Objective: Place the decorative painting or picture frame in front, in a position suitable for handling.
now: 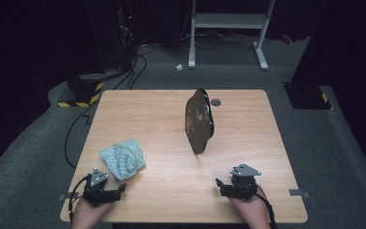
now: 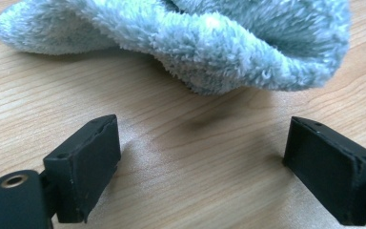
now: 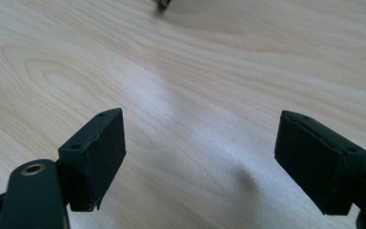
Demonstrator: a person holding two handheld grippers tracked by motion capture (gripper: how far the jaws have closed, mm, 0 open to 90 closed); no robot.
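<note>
Near the front left corner of the bench (image 1: 171,191), I am holding the left gripper (image 2: 200,157) low over the wood with its fingers (image 2: 83,164) spread wide and gripping nothing, and the fluffy light-blue cloth (image 2: 209,43) is lying crumpled just beyond them, not touching. On the right, I am keeping the right gripper (image 3: 200,157) open too, fingers (image 3: 95,152) apart over bare wood. Farther back, a dark plate (image 1: 199,121) is standing on edge near the middle.
</note>
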